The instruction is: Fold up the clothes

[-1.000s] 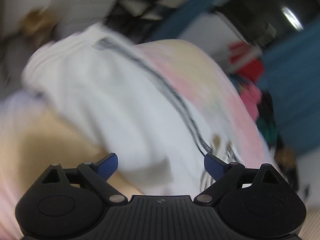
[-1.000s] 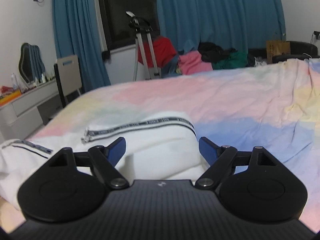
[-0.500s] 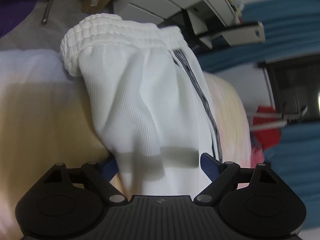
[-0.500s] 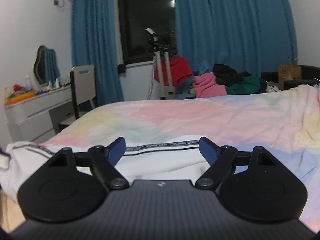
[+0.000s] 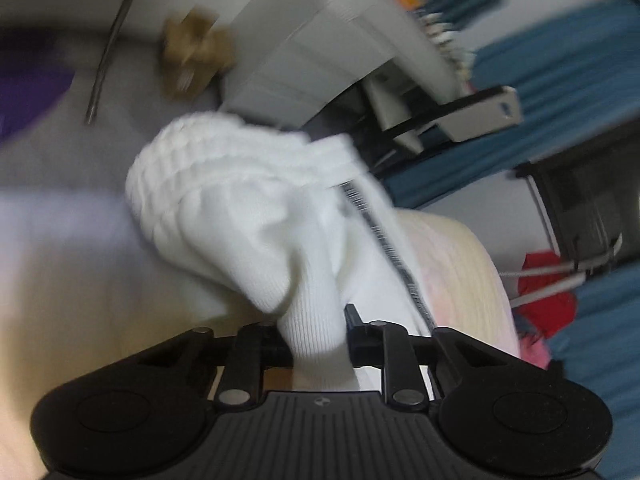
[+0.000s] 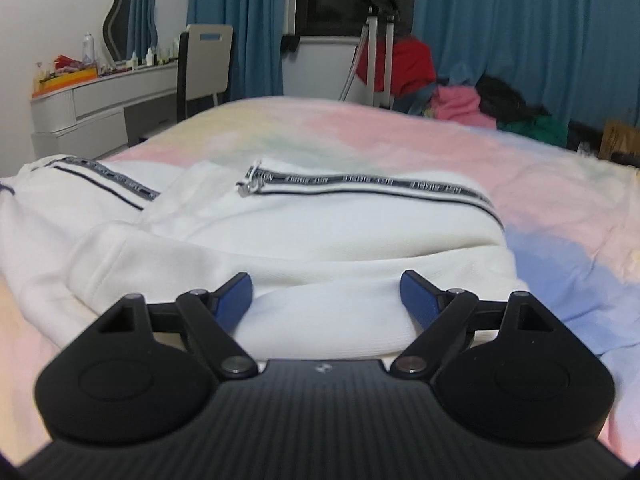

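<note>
My left tool (image 5: 318, 334) is clamped on a bunch of white ribbed fabric, the jaws drawn in tight against a fold of the white garment (image 5: 256, 216). From that pinch the cloth rises away from the camera to a thick elastic waistband (image 5: 208, 160) that hangs out past the edge of the bed (image 5: 472, 264), with the grey floor (image 5: 52, 140) behind it. A dark printed stripe (image 5: 394, 256) runs down the fabric on the right of the grip. This view is motion-blurred, so I can't read finer detail.

My right tool (image 6: 326, 296) stands wide open, its blue fingers (image 6: 234, 298) spread apart just above the near fold of the same garment (image 6: 320, 228), gripping nothing; I can't tell whether the tips touch the cloth. From this side the garment lies across the bed's near left part, on the pastel bedsheet (image 6: 440, 148), partly folded over itself, with its lettered side tape (image 6: 372, 184) running across the top layer and a second length of tape (image 6: 108, 184) toward the left edge.

Beyond the bed's far edge I see a white dresser (image 6: 104, 104), a chair (image 6: 206, 60), a tripod (image 6: 374, 40), blue curtains (image 6: 520, 20) and a heap of clothes (image 6: 460, 104).
</note>
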The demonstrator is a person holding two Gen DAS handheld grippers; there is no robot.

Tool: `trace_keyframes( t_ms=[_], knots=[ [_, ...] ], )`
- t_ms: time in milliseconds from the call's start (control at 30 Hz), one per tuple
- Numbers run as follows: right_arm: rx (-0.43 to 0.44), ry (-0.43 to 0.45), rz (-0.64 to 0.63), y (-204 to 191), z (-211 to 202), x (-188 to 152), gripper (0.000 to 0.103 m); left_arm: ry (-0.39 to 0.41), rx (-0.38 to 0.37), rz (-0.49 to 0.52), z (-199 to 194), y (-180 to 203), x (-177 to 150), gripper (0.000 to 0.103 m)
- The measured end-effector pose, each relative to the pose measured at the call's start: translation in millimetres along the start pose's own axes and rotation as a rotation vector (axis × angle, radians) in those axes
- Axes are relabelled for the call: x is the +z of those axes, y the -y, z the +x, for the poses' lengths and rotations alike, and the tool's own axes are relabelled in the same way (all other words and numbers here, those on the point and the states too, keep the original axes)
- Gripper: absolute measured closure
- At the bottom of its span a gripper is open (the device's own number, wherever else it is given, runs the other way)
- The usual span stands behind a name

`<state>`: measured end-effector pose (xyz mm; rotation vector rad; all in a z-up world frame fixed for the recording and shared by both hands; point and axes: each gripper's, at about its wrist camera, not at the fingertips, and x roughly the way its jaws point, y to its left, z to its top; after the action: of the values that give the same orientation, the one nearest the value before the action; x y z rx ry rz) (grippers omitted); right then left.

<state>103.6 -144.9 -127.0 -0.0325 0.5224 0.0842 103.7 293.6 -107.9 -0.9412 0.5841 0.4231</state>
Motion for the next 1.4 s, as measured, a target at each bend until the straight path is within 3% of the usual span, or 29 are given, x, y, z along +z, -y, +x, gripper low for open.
trace_keyframes(
  t_ms=[67,267,467,567,700,800,933,1000,1100,1167,1233,1400],
  knots=[
    [0.003,0.0,0.003,1,0,0,0.019,0.062,0.008,0.126,-14,23,-5,0.084],
    [-0.036,0.077,0.194,46,-22,15,0.021,0.281,-0.008,0.43,-70,114,-47,0.084],
    [-0.076,0.153,0.385,91,-44,30,0.021,0.472,-0.135,0.703,-113,209,-139,0.086],
    [-0.161,0.188,0.442,115,-50,29,0.021,0.532,-0.212,0.851,-116,244,-205,0.086],
    [-0.271,0.233,0.519,146,-59,28,0.021,0.533,-0.289,1.063,-106,263,-311,0.087],
    [-0.299,0.262,0.597,165,-63,26,0.021,0.442,-0.306,1.265,-76,258,-387,0.087],
    [-0.177,0.253,0.751,180,-56,12,0.019,0.332,-0.255,1.46,-37,246,-450,0.087],
    [-0.104,0.245,0.83,187,-52,5,0.019,0.354,-0.259,1.496,-35,248,-458,0.084],
    [0.008,0.231,0.947,198,-45,-7,0.019,0.321,-0.287,1.558,-40,252,-457,0.078],
    [0.083,0.221,1.024,204,-41,-14,0.019,0.305,-0.308,1.608,-46,251,-454,0.06],
    [0.154,0.203,1.094,209,-36,-21,0.019,0.303,-0.312,1.648,-53,242,-445,0.031],
    [0.202,0.166,1.189,209,-36,-30,0.018,0.285,-0.253,1.652,-53,210,-397,0.022]
  ],
)
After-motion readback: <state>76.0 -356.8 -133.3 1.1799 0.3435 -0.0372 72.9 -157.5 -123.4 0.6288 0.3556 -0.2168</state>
